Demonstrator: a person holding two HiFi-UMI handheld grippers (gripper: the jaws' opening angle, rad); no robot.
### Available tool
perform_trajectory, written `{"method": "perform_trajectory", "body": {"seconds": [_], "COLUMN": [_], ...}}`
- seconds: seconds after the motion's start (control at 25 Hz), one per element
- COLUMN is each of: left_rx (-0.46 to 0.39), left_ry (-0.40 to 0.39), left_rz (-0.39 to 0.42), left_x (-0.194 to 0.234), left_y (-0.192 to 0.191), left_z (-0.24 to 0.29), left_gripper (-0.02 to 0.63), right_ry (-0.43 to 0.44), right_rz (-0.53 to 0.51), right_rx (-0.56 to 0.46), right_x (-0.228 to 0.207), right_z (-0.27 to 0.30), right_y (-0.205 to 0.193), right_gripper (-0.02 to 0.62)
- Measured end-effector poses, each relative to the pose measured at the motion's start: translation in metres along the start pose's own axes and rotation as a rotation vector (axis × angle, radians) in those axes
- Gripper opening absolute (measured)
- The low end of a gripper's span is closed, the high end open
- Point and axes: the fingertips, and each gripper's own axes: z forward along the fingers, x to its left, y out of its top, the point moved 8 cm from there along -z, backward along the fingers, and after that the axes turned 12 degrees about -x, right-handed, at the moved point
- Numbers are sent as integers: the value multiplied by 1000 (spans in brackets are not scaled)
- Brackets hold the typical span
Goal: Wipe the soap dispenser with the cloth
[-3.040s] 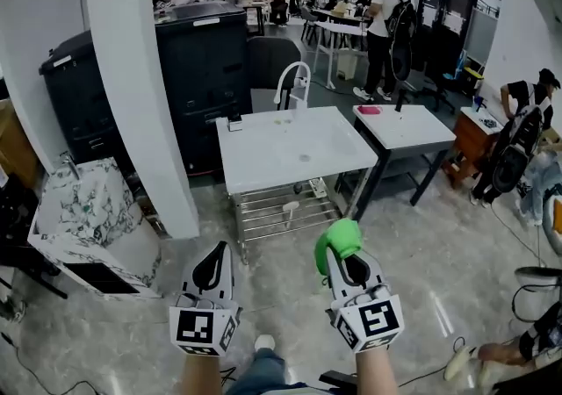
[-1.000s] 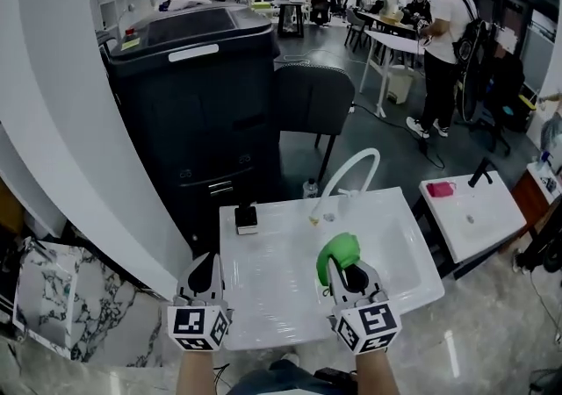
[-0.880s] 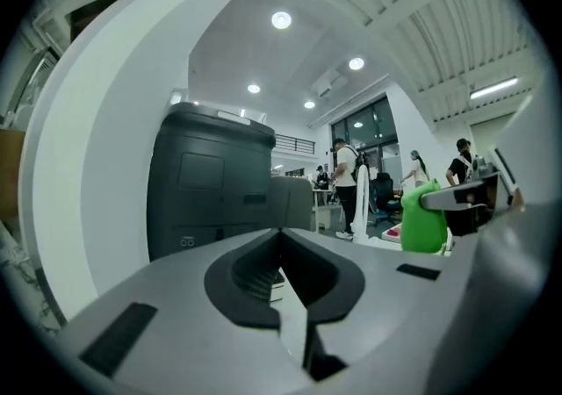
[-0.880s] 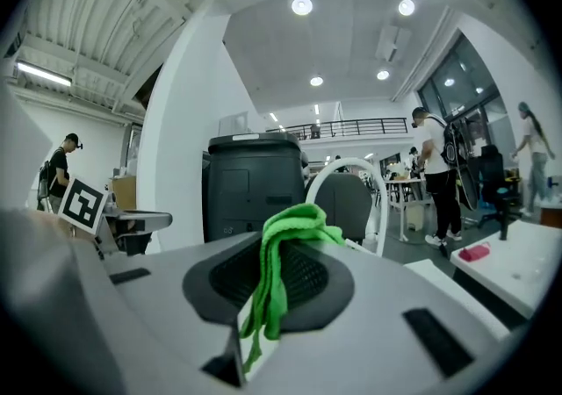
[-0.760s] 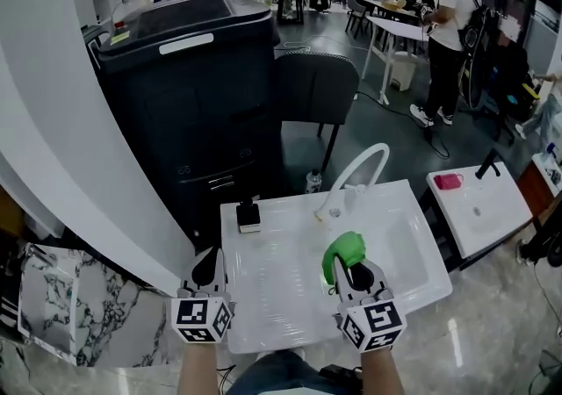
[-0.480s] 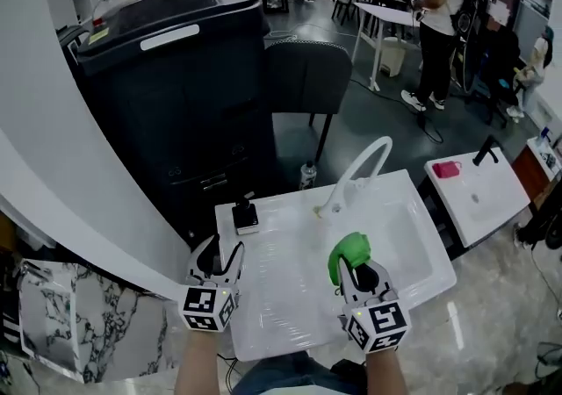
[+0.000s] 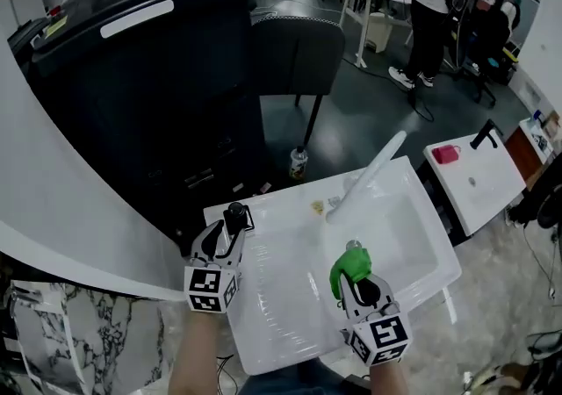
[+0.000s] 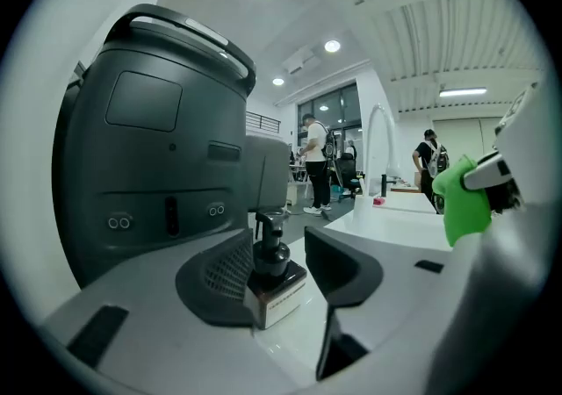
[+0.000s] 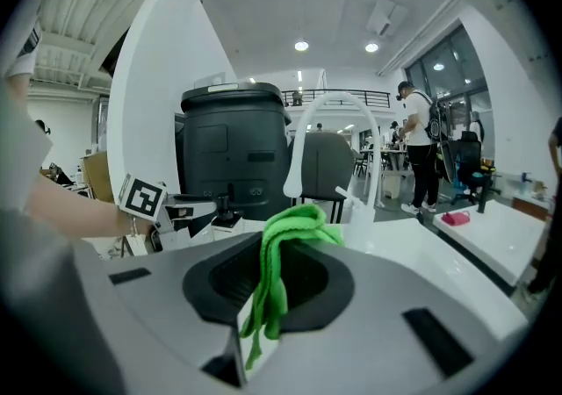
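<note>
Between the spread jaws of the left gripper (image 7: 226, 228), which have just been opening, pads not touching: one dispenser (image 8: 274, 270), label print too small to read. Pinched in the right gripper (image 7: 356, 277) jaws: one green cloth (image 9: 272, 279). Beyond those jaws, one faucet (image 7: 369, 178) over the sink (image 7: 290, 314). Behind the dispenser, one black machine (image 7: 132, 77), one chair (image 7: 294, 55). Right of the right jaws, a second sink (image 7: 479, 187).

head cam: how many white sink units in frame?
2. One sink lies nearest, bearing the white faucet and soap dispenser; the second sink stands at the right edge, with a pink item. Others may be hidden.
</note>
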Motion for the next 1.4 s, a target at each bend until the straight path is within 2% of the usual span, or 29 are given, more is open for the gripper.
{"method": "perform_trajectory", "body": {"seconds": [0.28, 0.44, 0.6, 0.84, 1.08, 1.4], "left_rx": [-43, -65, -80, -84, -77, 11], "left_ry": [-43, -27, -38, -45, -75, -79], "left_rz": [27, 38, 58, 32, -9, -67], "left_x": [7, 8, 9, 11, 0, -32], "left_y": [-15, -17, -18, -17, 4, 54], "left_z": [33, 41, 42, 41, 32, 6], "left_gripper": [165, 102, 97, 94, 94, 94], "right_ry": [-29, -37, -37, -20, 8, 75], "right_rz": [-5, -15, -33, -53, -57, -71], "right_rx": [46, 63, 72, 91, 74, 14], "right_x": [-2, -4, -3, -2, 1, -4], "right_z": [10, 11, 12, 13, 9, -4], "right_y": [-20, -20, -20, -19, -14, 10], "right_gripper": [50, 51, 51, 51, 51, 50]}}
